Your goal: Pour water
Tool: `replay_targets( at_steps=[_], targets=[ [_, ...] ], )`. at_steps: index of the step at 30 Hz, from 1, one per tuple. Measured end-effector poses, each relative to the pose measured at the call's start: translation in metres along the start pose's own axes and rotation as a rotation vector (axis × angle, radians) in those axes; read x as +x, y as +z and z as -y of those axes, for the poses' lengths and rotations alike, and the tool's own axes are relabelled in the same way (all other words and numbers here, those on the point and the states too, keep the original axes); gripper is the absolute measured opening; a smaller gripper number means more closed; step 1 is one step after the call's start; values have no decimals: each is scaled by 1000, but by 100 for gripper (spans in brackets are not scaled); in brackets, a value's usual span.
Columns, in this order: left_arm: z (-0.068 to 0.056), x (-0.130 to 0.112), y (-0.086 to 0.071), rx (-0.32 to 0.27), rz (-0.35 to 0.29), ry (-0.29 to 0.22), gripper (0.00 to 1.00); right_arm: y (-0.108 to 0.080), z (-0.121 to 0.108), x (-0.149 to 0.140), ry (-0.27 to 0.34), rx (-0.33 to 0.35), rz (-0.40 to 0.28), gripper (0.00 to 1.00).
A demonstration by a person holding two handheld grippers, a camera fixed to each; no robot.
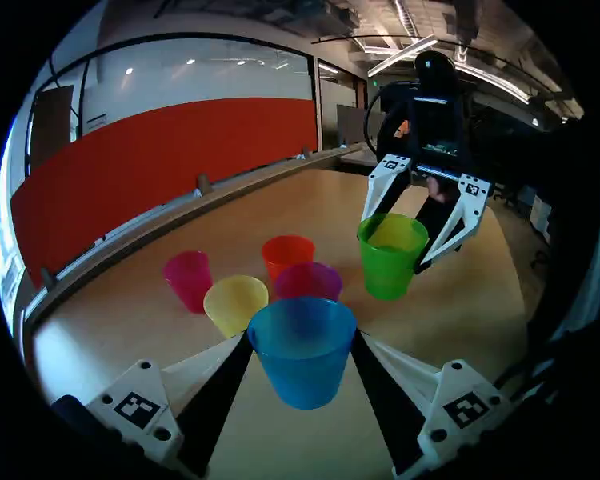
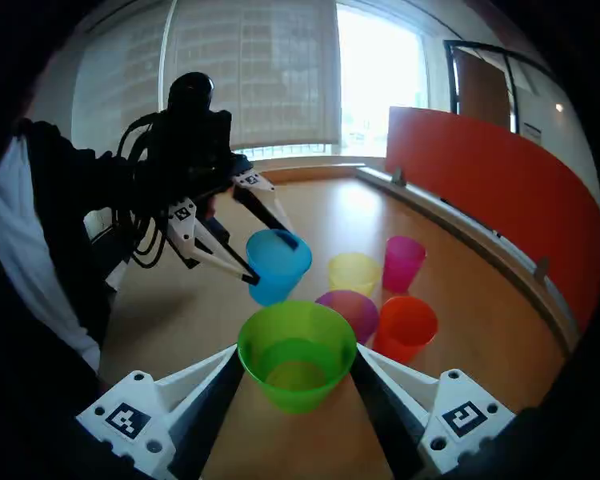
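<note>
At twelve o'clock from your right gripper point(image 2: 298, 354), clamped on the green cup point(image 2: 298, 398) of water point(image 2: 296, 374), hangs the blue cup point(image 2: 278, 268), clamped in your left gripper point(image 1: 302, 340).

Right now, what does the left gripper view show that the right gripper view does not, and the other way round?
Left gripper view: ceiling light strips above a glass partition.
Right gripper view: a bright window, a white sleeve and the water inside the green cup.
Both: the left gripper shut on the blue cup, the right gripper shut on the green cup, the pink cup, yellow cup, purple cup and orange cup on the wooden table, and the red wall.
</note>
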State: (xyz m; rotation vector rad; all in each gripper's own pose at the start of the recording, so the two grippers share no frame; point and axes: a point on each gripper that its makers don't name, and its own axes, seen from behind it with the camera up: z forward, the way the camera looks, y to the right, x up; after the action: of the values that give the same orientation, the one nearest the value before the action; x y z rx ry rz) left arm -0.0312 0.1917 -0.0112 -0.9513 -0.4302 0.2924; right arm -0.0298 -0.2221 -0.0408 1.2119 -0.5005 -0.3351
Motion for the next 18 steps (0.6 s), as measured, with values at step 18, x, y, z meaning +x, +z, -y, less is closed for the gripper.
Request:
replay_targets(
  at_steps=[18],
  targets=[
    [-2,-28,20,-6,37,9,87,16,-8,-38,-1,-5,60,91]
  ],
)
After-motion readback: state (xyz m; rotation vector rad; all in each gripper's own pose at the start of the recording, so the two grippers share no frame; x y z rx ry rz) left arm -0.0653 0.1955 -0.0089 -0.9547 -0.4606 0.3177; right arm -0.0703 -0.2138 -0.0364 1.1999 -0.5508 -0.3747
